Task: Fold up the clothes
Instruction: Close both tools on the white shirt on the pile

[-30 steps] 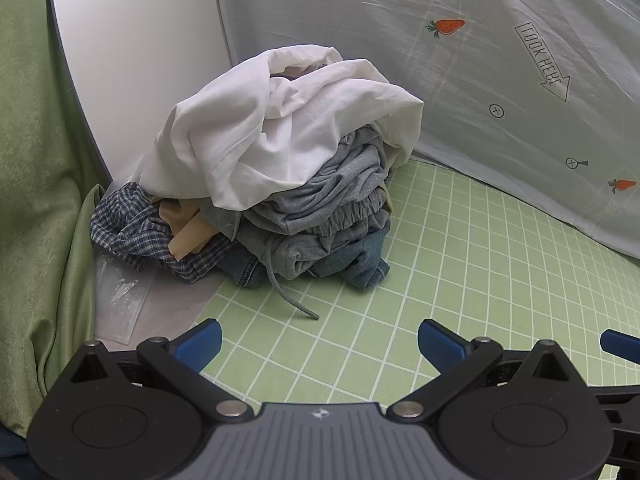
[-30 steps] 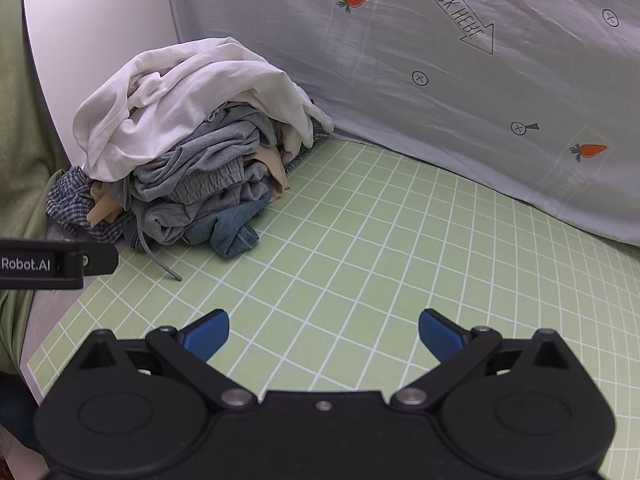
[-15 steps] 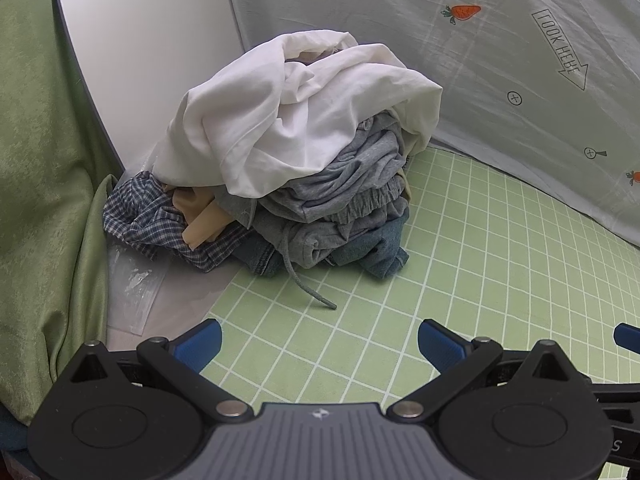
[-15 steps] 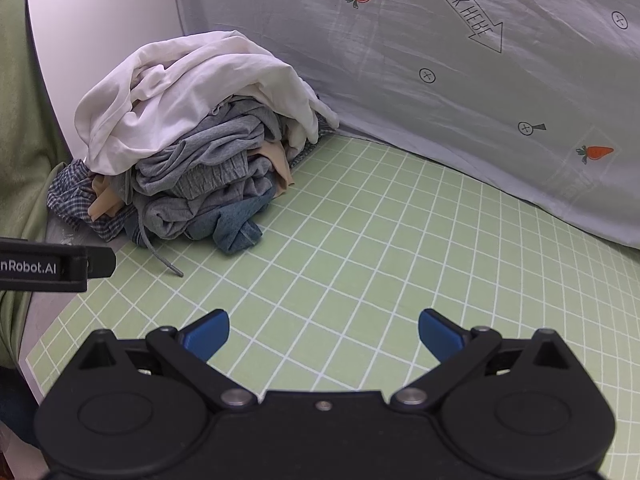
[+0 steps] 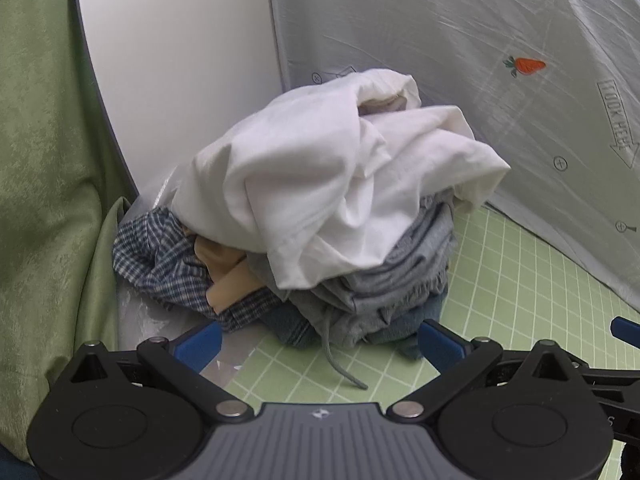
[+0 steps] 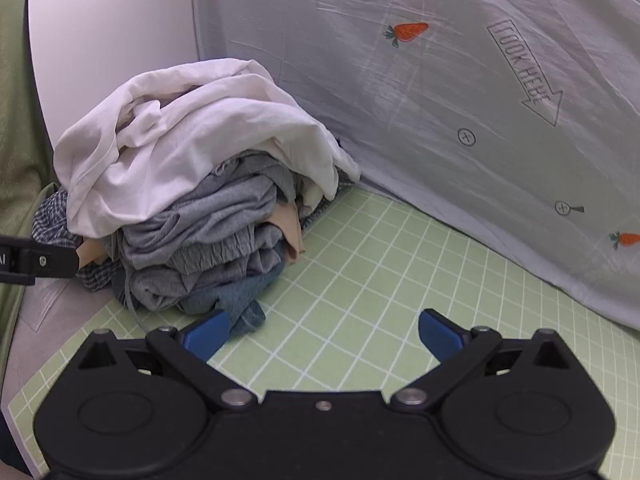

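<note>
A heap of crumpled clothes sits at the back left corner of the green grid mat [image 5: 520,280]. A white garment [image 5: 320,184] lies on top, also in the right wrist view [image 6: 192,152]. Under it are grey garments [image 6: 208,256], a blue denim piece [image 6: 232,304], a tan piece [image 5: 224,272] and a blue checked shirt [image 5: 160,264]. A grey drawstring [image 5: 340,368] trails onto the mat. My left gripper [image 5: 320,344] is open and empty, right at the heap's base. My right gripper [image 6: 324,332] is open and empty, its left finger by the denim.
A grey sheet [image 6: 440,100] with carrot prints and a "LOOK HERE" arrow hangs behind the mat. A white wall panel [image 5: 180,60] and green curtain [image 5: 44,200] stand at the left. Clear plastic film [image 5: 136,320] lies beside the heap. Mat [image 6: 380,272] extends to the right.
Both grippers have moved forward toward the heap, which now looms larger. The left one has come nearest, its fingers at the heap's base. Both stay open.
</note>
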### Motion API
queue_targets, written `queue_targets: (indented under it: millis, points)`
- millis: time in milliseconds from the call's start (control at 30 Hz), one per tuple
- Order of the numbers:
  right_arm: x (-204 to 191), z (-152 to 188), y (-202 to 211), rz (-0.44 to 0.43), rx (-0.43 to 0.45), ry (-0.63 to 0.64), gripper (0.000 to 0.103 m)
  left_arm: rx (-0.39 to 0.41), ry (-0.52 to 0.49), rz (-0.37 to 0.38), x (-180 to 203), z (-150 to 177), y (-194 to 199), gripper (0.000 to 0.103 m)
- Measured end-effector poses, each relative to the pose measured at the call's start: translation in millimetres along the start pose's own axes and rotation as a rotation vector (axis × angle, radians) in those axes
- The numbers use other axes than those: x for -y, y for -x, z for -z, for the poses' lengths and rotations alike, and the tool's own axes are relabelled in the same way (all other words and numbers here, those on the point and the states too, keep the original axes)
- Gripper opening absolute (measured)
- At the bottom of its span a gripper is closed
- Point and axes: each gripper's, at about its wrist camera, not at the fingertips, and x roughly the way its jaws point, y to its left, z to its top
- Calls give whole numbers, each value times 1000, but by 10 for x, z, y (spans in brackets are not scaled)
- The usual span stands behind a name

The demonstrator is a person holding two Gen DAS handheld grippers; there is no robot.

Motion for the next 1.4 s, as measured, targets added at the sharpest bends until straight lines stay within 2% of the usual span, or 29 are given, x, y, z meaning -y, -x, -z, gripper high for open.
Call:
queue_targets:
  millis: [133, 267, 500, 600, 667, 700, 767, 800, 933, 1067, 1133, 1233, 1333, 1400]
  points:
    - [-120, -392, -305, 13, 22, 51, 98, 29, 28, -14, -89, -481, -186, 101]
    - [-307, -746, -685, 42, 33, 115, 90, 43, 27, 15, -80, -833, -394, 89]
    - [-589, -1067, -1314, 116, 26, 261, 71, 11, 31, 93, -23, -1007, -767, 63]
    - [-675, -1115, -1514, 144, 40, 343, 70, -3, 53, 107, -22, -1009, -885, 56]
    - [-720, -1131, -1608, 141, 49, 398, 60, -7, 68, 115, -25, -1018, -932, 51]
    - [-727, -1135, -1637, 124, 48, 413, 41, -6, 76, 118, -28, -1027, -941, 50]
    - [-724, -1127, -1634, 78, 52, 400, 20, 0, 90, 116, -29, -1041, -934, 44]
    - [-716, -1105, -1611, 69, 66, 387, 13, 6, 99, 108, -29, -1038, -914, 43]
    - [-657, -994, -1418, 73, 157, 349, 7, 39, 136, 74, -63, -1003, -782, 31]
    - [-547, -919, -948, 157, 282, 259, 4, 78, 157, 49, -153, -978, -524, 25]
    - [-309, -897, -611, 216, 339, 226, 4, 81, 156, 51, -158, -911, -446, 23]
    - [27, -827, -309, 168, 281, 111, 4, 84, 154, 55, -167, -810, -328, 23]
    - [40, -676, -411, 167, 220, 158, 4, 67, 147, 41, -137, -774, -348, 25]
    - [89, -602, -433, 136, 172, 110, 4, 62, 143, 40, -120, -790, -350, 30]
